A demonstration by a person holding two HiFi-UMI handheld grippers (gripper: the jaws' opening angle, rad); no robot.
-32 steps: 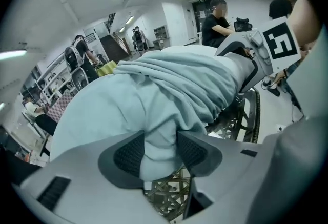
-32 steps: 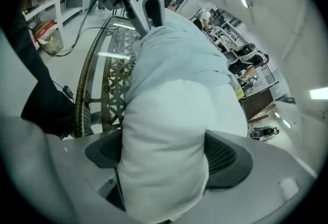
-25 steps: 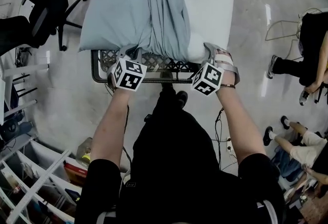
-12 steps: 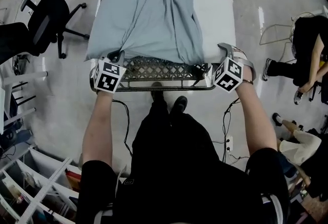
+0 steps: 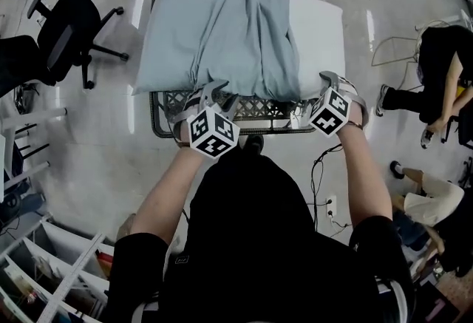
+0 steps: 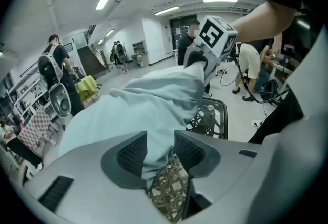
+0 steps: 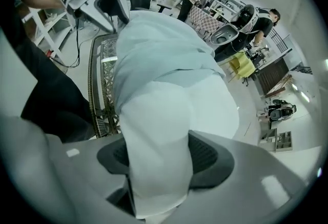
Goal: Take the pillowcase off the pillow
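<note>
Far left there's an office chair (image 5: 70,18), nothing to do w/ the job. Next to it the pillowcase (image 5: 214,26), pale blue, covers the left and middle of the pillow and is rucked into folds toward the right. It all lies on a wire cart (image 5: 166,103).

The left gripper (image 6: 160,151) is at the near edge of the case, about mid-way along. Its jaws have just been opening – a fold of blue cloth hangs between the pads, but they don't look to be pressing on it.

To the right the pillow (image 5: 318,33) shows bare and white, approx. a third of it out. The right gripper (image 7: 159,159) is clamped on its near right corner, w/ white stuffing bulging between the pads.

I'd say it's mid-strip: the left is re-gripping. Next move, prob.: close the left on that fold, then drag the case leftward – the right must anchor the pillow so it doesn't slide along.
</note>
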